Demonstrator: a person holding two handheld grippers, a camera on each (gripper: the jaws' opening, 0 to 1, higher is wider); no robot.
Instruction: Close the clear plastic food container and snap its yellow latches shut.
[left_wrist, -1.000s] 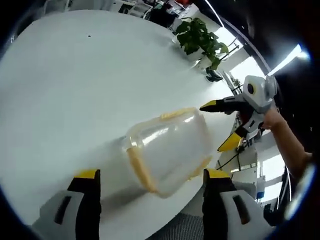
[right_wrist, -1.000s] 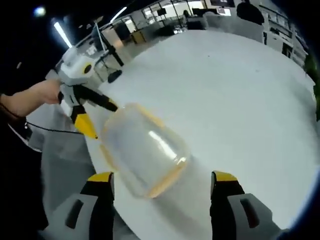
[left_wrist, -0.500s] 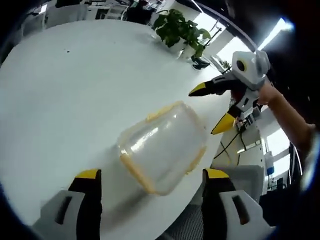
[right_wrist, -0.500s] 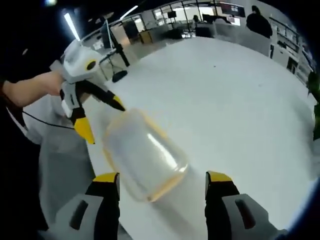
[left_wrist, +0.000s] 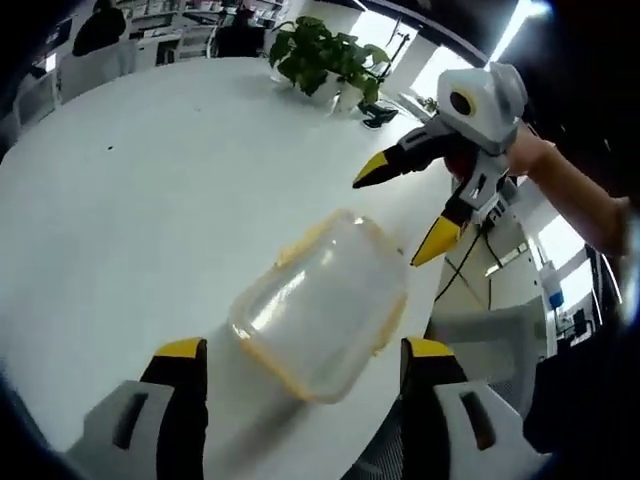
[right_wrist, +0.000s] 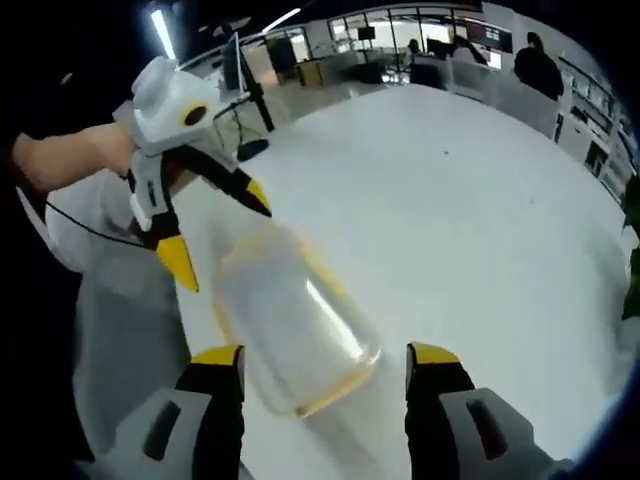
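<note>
Clear container (left_wrist: 322, 312) with yellow latches (left_wrist: 300, 243) lying near the edge of a round white table (left_wrist: 150, 200), low in the frame's centre in both views. Left gripper (left_wrist: 300, 365) spread wide below it, empty. Right gripper (right_wrist: 322, 365) likewise agape, holding nothing, the container (right_wrist: 295, 325) between and beyond its jaws. Potted plant (left_wrist: 320, 55) at top centre of the left gripper view.
</note>
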